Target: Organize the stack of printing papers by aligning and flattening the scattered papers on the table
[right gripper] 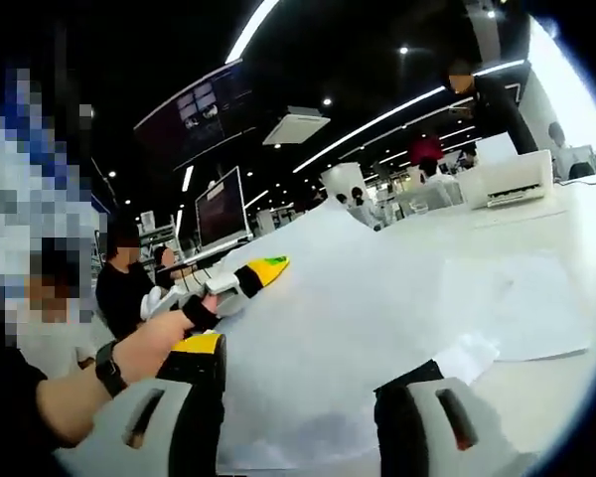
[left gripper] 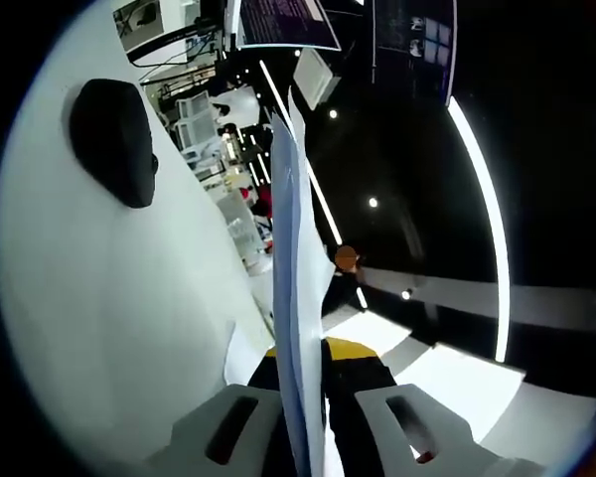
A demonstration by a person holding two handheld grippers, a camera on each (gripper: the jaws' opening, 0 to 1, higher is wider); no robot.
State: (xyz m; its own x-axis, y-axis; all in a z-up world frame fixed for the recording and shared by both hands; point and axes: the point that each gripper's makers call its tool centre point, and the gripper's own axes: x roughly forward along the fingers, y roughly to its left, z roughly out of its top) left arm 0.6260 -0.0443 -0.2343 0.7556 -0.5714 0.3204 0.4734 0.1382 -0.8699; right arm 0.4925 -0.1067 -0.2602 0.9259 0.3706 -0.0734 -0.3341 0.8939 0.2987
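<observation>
We are holding a thin sheaf of white printing papers [left gripper: 290,298] off the white bench [left gripper: 99,298], and in the left gripper view it is standing edge-on between the jaws of the left gripper [left gripper: 313,422], which are clamping it from both sides. In the right gripper view the same sheaf [right gripper: 318,338] is spreading broad and slightly domed between the jaws of the right gripper [right gripper: 303,422]; those jaws are standing apart with the paper running between them, and we cannot tell whether they are pinching it. The left gripper [right gripper: 223,288], with its yellow tip, is gripping the far edge there, a person's hand [right gripper: 144,348] behind it.

To do this step well, we are judging that the sheaf needs lowering edge-down onto the bench and tapping so the sheets slide flush, with both grips kept light enough not to crease them. Then it should be laid flat and smoothed outward.

Counting: we are seeing two grippers and one lifted sheaf whose sheets are too close to count. One loose white sheet [right gripper: 521,308] is lying flat on the bench beyond the sheaf. One black oval object [left gripper: 114,139] is resting on the bench, well apart from the papers.
</observation>
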